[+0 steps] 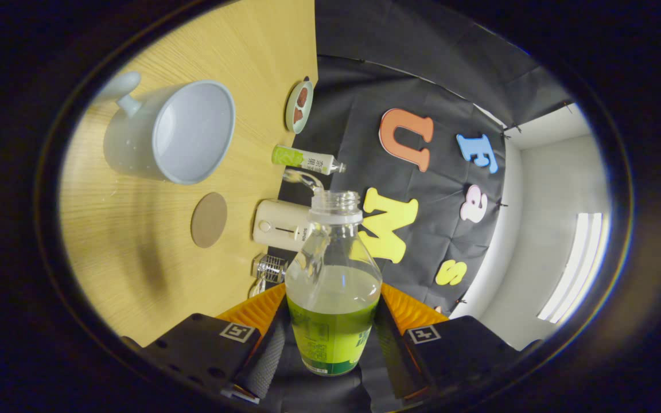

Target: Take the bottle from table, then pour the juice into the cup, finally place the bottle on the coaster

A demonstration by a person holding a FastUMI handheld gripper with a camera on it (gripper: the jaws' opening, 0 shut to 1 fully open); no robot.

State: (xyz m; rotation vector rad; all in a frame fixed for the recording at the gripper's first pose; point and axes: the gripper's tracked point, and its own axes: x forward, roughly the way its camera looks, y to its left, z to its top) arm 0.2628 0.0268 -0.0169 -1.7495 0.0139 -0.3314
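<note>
Bottle gripped, view rolled sideways over the table.

The gripper (330,338) has both fingers pressed on the lower sides of the bottle (333,281), which is uncapped, clear above a green label, and holds pale liquid. The wooden table (135,252) appears turned on its side beyond the fingers. On it stands a pale blue cup (175,135) with its handle away from the bottle, its inside showing no liquid. A round brown coaster (209,219) lies between cup and fingers. Along the table's far edge sit a small dish (299,106), a green-labelled tube (306,159), a cream device (280,225) and a small clear glass item (271,268).
</note>
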